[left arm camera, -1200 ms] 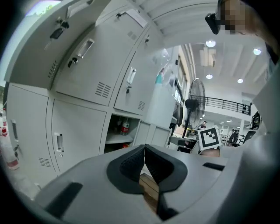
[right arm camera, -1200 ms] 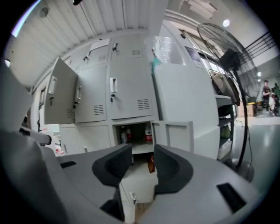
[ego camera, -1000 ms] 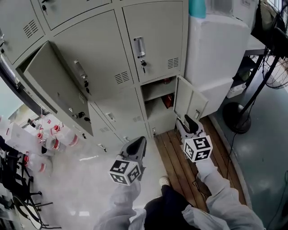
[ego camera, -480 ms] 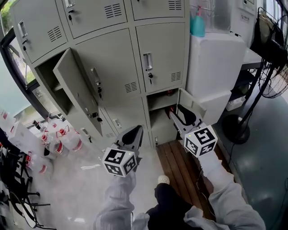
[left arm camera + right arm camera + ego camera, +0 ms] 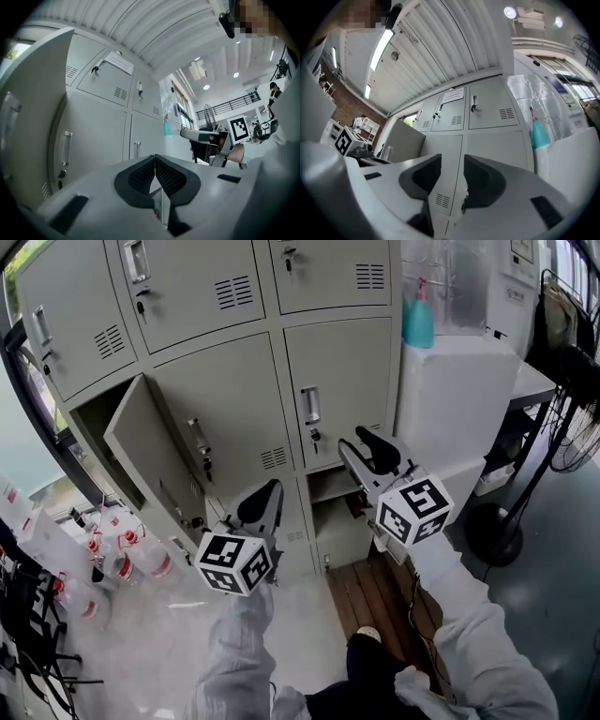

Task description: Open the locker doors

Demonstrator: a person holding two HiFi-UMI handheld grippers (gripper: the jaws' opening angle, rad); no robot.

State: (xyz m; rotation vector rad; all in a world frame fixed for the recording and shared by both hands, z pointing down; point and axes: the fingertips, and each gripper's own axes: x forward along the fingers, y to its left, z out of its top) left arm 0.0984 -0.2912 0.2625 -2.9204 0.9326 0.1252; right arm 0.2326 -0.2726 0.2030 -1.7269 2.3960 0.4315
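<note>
both raised | left gripper (image 5: pixel 266 493) clenched, empty | right gripper (image 5: pixel 362 444) released, empty | locker door (image 5: pixel 150 460) ajar beside left

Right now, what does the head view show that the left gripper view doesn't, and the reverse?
Head view only: clear red-capped plastic bottles at lower left, brown wooden floorboards.
Left gripper view only: the left gripper with its black fingers pressed together, nothing between them; white ribbed ceiling.
Both: grey metal lockers, the open grey locker door at left, teal plastic bottle, the right gripper.
</note>
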